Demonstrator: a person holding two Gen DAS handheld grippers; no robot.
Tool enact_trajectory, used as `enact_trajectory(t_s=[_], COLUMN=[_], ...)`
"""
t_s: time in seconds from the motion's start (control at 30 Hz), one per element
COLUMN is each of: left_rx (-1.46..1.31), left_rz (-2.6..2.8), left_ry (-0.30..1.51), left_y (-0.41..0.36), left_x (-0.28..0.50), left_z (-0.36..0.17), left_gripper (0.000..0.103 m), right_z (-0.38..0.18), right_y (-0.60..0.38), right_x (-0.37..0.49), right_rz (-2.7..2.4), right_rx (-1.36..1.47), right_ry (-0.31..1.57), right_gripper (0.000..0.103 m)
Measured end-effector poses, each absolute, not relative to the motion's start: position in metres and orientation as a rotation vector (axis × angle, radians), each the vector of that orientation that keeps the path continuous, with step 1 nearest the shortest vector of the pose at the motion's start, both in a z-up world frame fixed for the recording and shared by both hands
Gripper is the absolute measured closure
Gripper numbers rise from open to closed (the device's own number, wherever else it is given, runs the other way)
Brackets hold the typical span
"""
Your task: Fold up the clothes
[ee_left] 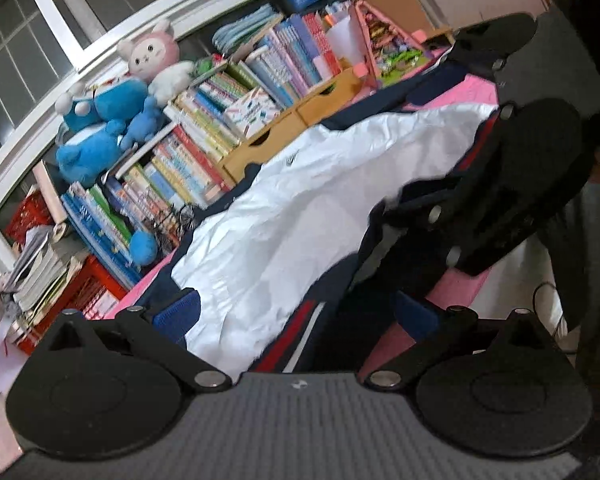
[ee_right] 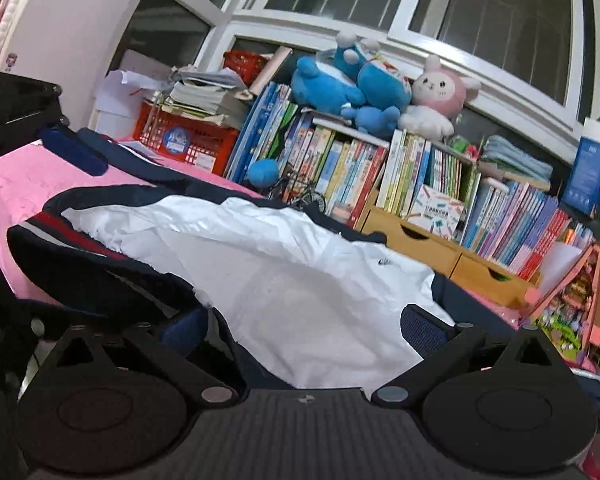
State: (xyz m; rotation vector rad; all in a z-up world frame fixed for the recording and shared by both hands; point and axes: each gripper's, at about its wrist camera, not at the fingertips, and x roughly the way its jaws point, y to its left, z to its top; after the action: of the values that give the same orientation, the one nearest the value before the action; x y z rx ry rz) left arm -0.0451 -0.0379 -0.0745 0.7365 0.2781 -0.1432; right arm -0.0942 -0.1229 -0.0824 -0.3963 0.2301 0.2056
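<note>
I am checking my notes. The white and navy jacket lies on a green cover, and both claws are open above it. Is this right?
Not quite: the cover under the jacket is pink, not green, as the right wrist view shows plainly. The rest holds: the left claw and the right claw are both open above the jacket.

My two grippers are black, their finger pads point(ee_left: 178, 314) blue, and the jacket point(ee_left: 284, 216) spread before me is white across the body with navy edging and a band of red and white stripes point(ee_left: 296, 334). It lies on a pink cover point(ee_right: 16, 184). Far off, two bright blue plush toys point(ee_right: 340, 84) sit beside a pink and white plush rabbit point(ee_right: 436, 96) above many-coloured book spines point(ee_right: 400, 168), with a red crate point(ee_right: 188, 140) to their left and tan wooden drawers point(ee_right: 432, 252) beneath.
</note>
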Motion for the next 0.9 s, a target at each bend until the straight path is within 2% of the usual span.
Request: enact_trajectory(t_s=[0.23,0.37,0.5,0.6,0.63,0.7,0.77,0.83,0.9], left_rx=[0.782,0.676,0.604,0.625,0.638,0.686,0.743,0.781,0.704], left_rz=[-0.017,0.020,0.050,0.046,0.044,0.081,0.137,0.225,0.315], left_ry=[0.254,0.185,0.098,0.139,0.166,0.227,0.272,0.258,0.234], left_y=[-0.042,-0.037,-0.030,-0.021,-0.019,-0.017,-0.016,-0.013,-0.001], left_x=[-0.026,-0.032,-0.047,-0.048,-0.048,-0.046,-0.042,-0.035,-0.031], left_z=[-0.087,-0.063,-0.032,-0.037,-0.045,-0.069,-0.094,-0.104,-0.084], left_gripper=[0.000,0.000,0.000,0.000,0.000,0.000,0.000,0.000,0.000], right_z=[-0.090,-0.103,-0.100,-0.090,-0.088,-0.085,-0.078,-0.066,-0.054], right_y=[-0.125,-0.119,-0.124,-0.147,-0.158,-0.181,-0.203,-0.218,-0.229], right_x=[-0.101,-0.102,-0.099,-0.092,-0.090,-0.089,-0.092,-0.097,-0.104], right_rz=[0.213,0.200,0.043,-0.114,-0.154,-0.233,-0.252,-0.245,-0.235], right_rx=[-0.395,-0.439,-0.436,-0.403,-0.394,-0.361,-0.270,-0.179,-0.111], right_ry=[0.233,0.243,0.165,0.139,0.152,0.202,0.238,0.231,0.218], right_gripper=[0.000,0.000,0.000,0.001,0.006,0.026,0.051,0.058,0.058])
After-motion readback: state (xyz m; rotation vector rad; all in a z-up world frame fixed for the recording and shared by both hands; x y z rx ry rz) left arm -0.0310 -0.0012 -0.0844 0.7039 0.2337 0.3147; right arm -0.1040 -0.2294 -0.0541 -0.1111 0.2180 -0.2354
